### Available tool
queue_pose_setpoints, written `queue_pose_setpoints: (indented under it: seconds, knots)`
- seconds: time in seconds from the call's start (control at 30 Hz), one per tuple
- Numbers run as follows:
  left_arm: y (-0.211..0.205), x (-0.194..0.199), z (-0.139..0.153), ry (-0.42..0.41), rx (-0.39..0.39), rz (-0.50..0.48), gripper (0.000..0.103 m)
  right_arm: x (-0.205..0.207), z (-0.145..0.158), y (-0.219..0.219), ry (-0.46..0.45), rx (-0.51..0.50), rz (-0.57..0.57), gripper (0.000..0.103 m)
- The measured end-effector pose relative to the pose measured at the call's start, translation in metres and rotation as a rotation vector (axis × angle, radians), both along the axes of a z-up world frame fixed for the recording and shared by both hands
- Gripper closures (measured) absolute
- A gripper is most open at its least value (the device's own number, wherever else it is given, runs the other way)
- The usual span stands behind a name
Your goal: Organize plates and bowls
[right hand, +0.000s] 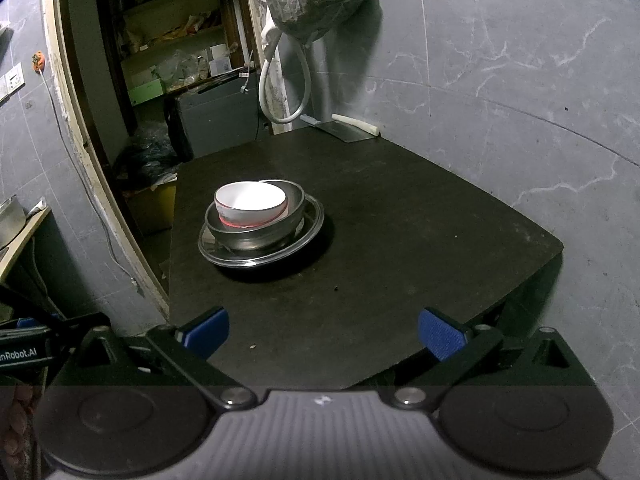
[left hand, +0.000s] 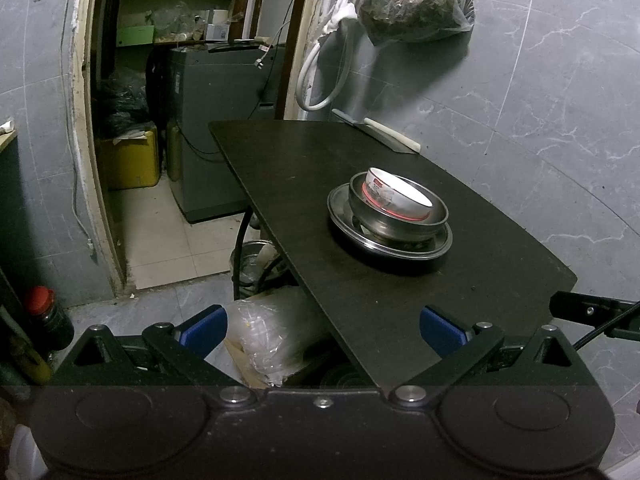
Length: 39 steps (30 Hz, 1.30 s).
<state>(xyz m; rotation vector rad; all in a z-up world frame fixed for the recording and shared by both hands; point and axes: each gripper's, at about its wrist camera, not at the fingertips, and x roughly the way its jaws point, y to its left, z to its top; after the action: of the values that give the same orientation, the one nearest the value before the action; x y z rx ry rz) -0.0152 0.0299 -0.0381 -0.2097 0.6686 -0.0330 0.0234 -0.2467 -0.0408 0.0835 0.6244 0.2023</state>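
Stacked bowls [right hand: 256, 216] sit well ahead of the empty, spread right tool [right hand: 323, 330].

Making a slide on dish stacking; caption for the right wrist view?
Open right gripper faces a white bowl nested in a steel bowl on a steel plate, black table.

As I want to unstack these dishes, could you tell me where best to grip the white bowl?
Pinch the white bowl at its raised rim, from above. It sits tilted inside the metal bowl, on the metal plate, so its lower wall is hidden; only the rim stands free for one finger inside, one outside.
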Motion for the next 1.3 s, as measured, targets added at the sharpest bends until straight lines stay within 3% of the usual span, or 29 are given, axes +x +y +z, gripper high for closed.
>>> queue_pose_setpoints:
  seconds: [1.3]
  knots:
    - [0.0004, 0.0018, 0.0, 0.004, 0.001, -0.001, 0.001, 0.0039, 0.0004, 0.0028, 0.004, -0.005, 0.005, 0.0]
